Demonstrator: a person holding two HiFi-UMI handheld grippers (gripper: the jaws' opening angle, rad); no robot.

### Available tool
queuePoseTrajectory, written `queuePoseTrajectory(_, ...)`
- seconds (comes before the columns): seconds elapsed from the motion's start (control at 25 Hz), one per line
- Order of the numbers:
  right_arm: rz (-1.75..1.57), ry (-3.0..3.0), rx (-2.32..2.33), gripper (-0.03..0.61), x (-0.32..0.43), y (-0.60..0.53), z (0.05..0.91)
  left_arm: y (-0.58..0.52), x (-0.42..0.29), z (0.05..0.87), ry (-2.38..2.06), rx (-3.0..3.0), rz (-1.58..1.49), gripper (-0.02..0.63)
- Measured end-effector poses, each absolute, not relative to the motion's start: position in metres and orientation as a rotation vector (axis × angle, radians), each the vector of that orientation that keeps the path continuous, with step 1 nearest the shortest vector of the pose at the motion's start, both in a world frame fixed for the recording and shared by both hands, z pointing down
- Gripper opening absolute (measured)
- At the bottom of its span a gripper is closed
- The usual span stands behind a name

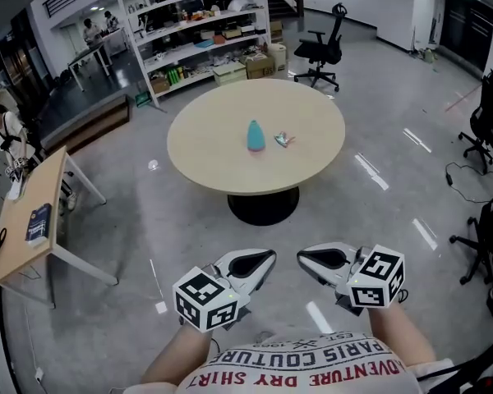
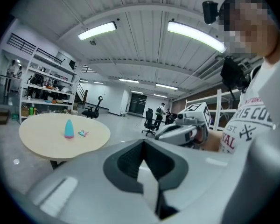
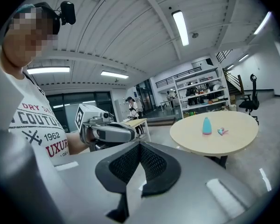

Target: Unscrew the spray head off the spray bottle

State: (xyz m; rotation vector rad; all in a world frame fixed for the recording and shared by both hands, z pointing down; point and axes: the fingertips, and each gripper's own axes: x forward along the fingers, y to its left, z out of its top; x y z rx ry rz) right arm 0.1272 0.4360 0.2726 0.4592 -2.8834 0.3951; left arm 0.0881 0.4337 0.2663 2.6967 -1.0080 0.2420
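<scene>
Teal bottle (image 1: 255, 136) stands mid-table (image 1: 205, 150), with a small loose piece (image 1: 283, 139) just beside it, possibly the head. Closed and empty, well apart from it: left gripper (image 1: 265, 260), right gripper (image 1: 306, 258). Risk: shut jaws reaching in may tip the light bottle.

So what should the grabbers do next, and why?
Probably move closer to the round table first. Both the left gripper and the right gripper are shut, empty and held near the person's body, far from the blue bottle standing on it. A small thing lies beside the bottle; it is too small to tell whether that is the spray head.
</scene>
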Motion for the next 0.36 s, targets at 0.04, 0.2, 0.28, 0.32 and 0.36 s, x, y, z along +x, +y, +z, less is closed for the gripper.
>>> queuePoseTrajectory(0.04, 0.400, -2.889, 0.457, 0.000, 0.1292, 0.4354, 0.2725, 0.4333, 0.0907, 0.2664, -1.007, 2.694, 0.243, 0.001)
queuePoseTrajectory(0.2, 0.416, -2.905, 0.450, 0.000, 0.1317, 0.4304, 0.2713, 0.4320, 0.0956, 0.2667, -1.005, 2.703, 0.267, 0.002)
queuePoseTrajectory(0.28, 0.410, -2.902, 0.449, 0.000, 0.1315, 0.4290, 0.2719, 0.4311, 0.0950, 0.2678, -1.011, 2.702, 0.279, 0.002)
queuePoseTrajectory(0.32, 0.408, -2.900, 0.448, 0.000, 0.1316, 0.4283, 0.2722, 0.4305, 0.0946, 0.2682, -1.014, 2.700, 0.281, 0.002)
queuePoseTrajectory(0.36, 0.405, -2.898, 0.448, 0.000, 0.1317, 0.4277, 0.2726, 0.4299, 0.0942, 0.2685, -1.018, 2.698, 0.283, 0.002)
